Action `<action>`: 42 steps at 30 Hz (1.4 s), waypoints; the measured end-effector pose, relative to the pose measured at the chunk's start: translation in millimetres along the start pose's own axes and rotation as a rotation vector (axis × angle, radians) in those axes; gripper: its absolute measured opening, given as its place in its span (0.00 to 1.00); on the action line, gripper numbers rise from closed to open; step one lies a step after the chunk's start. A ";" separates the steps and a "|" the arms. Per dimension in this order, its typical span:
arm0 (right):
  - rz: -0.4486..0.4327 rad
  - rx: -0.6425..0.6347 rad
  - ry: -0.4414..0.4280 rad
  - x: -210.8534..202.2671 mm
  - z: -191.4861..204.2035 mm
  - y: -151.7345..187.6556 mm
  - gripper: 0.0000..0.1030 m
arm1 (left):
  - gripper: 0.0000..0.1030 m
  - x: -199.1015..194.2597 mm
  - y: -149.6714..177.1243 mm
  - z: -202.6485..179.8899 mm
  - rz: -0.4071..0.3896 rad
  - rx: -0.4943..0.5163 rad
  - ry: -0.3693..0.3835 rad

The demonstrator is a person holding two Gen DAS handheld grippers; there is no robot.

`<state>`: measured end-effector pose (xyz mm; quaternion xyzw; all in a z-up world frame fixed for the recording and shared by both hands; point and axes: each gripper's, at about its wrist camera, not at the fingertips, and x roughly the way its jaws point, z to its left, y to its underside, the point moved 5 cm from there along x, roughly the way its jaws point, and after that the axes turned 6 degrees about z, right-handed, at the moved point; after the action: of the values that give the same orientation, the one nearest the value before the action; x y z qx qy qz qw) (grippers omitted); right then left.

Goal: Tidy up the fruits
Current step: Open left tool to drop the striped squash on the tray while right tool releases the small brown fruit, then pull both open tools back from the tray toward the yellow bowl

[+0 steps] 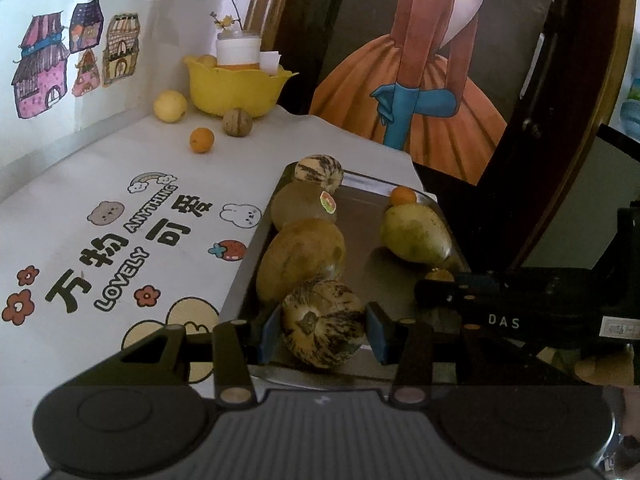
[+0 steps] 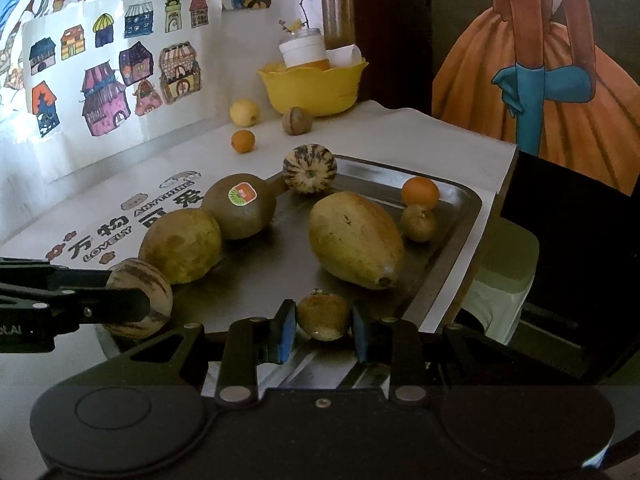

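Observation:
My left gripper [image 1: 323, 334] is shut on a striped melon [image 1: 320, 324], its blue pads pressing both sides, low over the near left corner of the metal tray [image 1: 360, 204]. In the right wrist view the same melon [image 2: 132, 276] shows behind the left gripper [image 2: 146, 300]. My right gripper [image 2: 324, 332] is shut on a small brownish round fruit [image 2: 323, 314] at the tray's [image 2: 456, 232] near edge. A second striped melon [image 2: 310, 168], a stickered kiwi [image 2: 240, 212], a yellow-brown round fruit [image 2: 182, 246], a large mango [image 2: 354, 240], a small orange [image 2: 420, 192] and a small brown fruit [image 2: 418, 222] lie on the tray.
At the back of the white printed tablecloth [image 1: 120, 208] stand a yellow bowl [image 1: 236, 88] holding a jar, a pale yellow fruit [image 1: 171, 106], a walnut [image 1: 237, 122] and a small orange [image 1: 201, 140]. The table's right edge runs close beside the tray, with dark furniture beyond.

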<state>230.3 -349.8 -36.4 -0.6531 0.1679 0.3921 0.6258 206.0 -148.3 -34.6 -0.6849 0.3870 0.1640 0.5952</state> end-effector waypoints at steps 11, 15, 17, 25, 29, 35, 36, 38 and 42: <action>-0.026 -0.024 0.023 -1.1 3.6 5.4 0.33 | 0.52 -0.9 2.2 3.6 -0.002 -0.020 0.014; -0.032 -0.015 0.024 -3.4 3.5 7.0 0.36 | 0.55 -2.7 3.6 6.3 0.002 -0.035 0.018; -0.033 -0.010 0.023 -5.6 3.7 8.2 0.38 | 0.58 -4.7 3.9 6.3 -0.001 -0.037 0.011; -0.056 0.000 0.027 -26.9 8.2 12.9 0.51 | 0.71 -17.4 9.8 9.2 -0.002 -0.055 0.024; -0.068 0.007 0.044 -41.8 9.9 16.9 0.59 | 0.73 -30.8 13.2 9.9 -0.020 -0.056 0.035; -0.078 0.023 0.061 -64.3 15.2 24.6 0.73 | 0.86 -51.4 19.3 14.4 -0.044 -0.046 0.024; -0.080 0.029 0.062 -67.9 16.9 26.1 0.79 | 0.90 -54.8 20.4 15.5 -0.046 -0.043 0.022; -0.078 0.045 0.063 -75.6 21.5 30.0 0.86 | 0.98 -61.4 23.3 17.3 -0.047 -0.041 0.011; -0.073 0.069 0.073 -88.6 33.3 39.4 0.99 | 0.99 -73.9 31.1 22.3 -0.048 -0.021 -0.020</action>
<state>135.9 -348.6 3.6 -0.6509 0.1800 0.3387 0.6552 140.9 -102.3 -10.6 -0.6983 0.3627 0.1607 0.5957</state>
